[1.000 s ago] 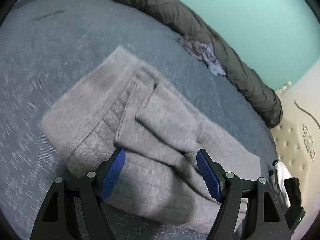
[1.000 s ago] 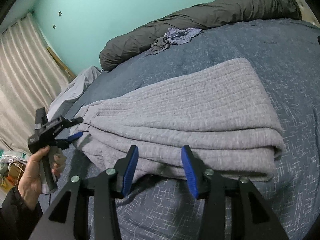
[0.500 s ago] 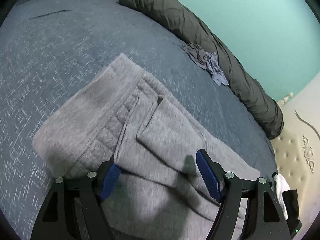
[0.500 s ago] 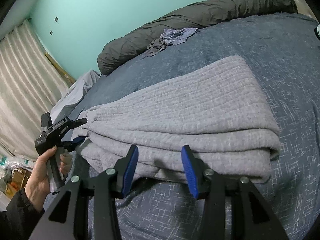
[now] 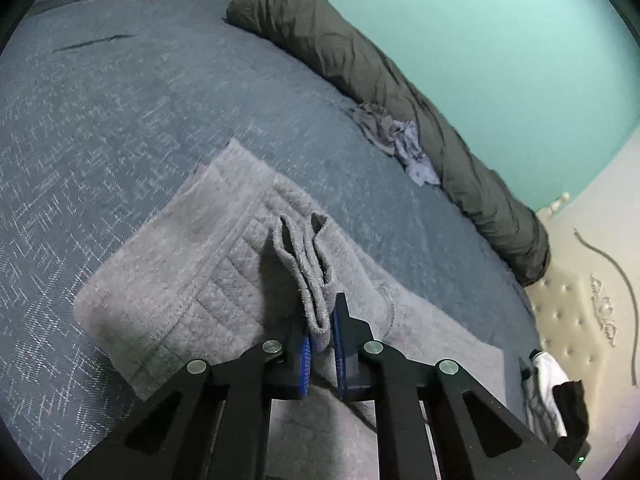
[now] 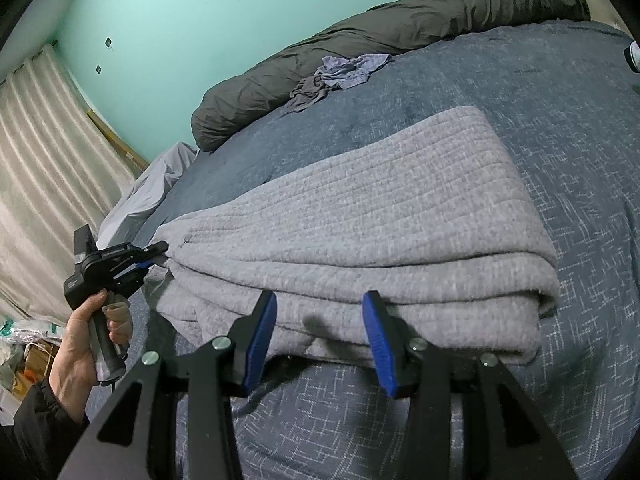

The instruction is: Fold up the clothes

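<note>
A grey quilted garment [image 5: 180,280] lies folded on the blue bedspread [image 5: 100,120]. The jaws of my left gripper [image 5: 322,320] are closing, and the blue pads pinch a raised fold [image 5: 304,256] of this garment. In the right wrist view the same garment [image 6: 380,208] lies in stacked layers. There a hand [image 6: 88,344] holds the left gripper [image 6: 154,252] at the garment's left end. My right gripper [image 6: 320,298] stands open at the near edge of the garment, its pads apart and pressing on nothing.
A dark grey rolled duvet [image 5: 400,92] lies along the teal wall, with a crumpled bluish cloth [image 5: 400,140] beside it. A tufted headboard [image 5: 580,300] is at the right. Pale curtains [image 6: 40,160] hang beyond the left edge of the bed.
The left jaws went from wide apart to pinched together on a fold of the grey garment, which now stands up between them. The right gripper stayed put.
</note>
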The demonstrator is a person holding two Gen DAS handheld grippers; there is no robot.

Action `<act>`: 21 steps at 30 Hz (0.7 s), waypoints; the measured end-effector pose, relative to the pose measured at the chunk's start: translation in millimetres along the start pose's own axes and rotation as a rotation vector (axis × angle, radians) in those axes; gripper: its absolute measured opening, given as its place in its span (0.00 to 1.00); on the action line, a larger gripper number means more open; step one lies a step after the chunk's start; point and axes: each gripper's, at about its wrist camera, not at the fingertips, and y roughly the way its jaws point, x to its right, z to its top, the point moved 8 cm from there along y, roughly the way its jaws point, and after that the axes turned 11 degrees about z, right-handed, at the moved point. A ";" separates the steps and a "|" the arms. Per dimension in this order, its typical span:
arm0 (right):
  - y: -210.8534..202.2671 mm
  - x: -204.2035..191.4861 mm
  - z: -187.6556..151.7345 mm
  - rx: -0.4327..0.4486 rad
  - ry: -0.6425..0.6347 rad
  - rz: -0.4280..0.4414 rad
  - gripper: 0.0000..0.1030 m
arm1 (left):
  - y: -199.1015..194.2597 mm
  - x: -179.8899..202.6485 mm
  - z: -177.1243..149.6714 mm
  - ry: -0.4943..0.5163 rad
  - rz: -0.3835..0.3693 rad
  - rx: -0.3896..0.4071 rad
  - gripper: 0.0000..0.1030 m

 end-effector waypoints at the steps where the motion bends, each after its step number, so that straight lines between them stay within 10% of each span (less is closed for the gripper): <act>1: -0.1 0.0 0.3 0.001 0.001 0.001 0.44 | -5.4 -0.2 2.2 -0.005 -0.004 0.015 0.09; 8: -1.7 0.4 3.8 0.009 -0.006 0.005 0.44 | -40.4 -12.7 18.4 -0.018 0.036 0.125 0.08; 16: -1.4 -0.6 4.5 0.008 -0.020 0.000 0.44 | -19.7 -47.6 1.6 -0.035 0.141 0.027 0.13; 19: -2.1 -3.3 5.8 0.012 -0.030 -0.004 0.44 | -28.5 -51.2 7.2 -0.031 0.167 0.045 0.30; 21: -2.0 -6.0 7.0 0.015 -0.040 -0.007 0.44 | -41.2 -52.7 11.9 -0.035 0.159 0.073 0.60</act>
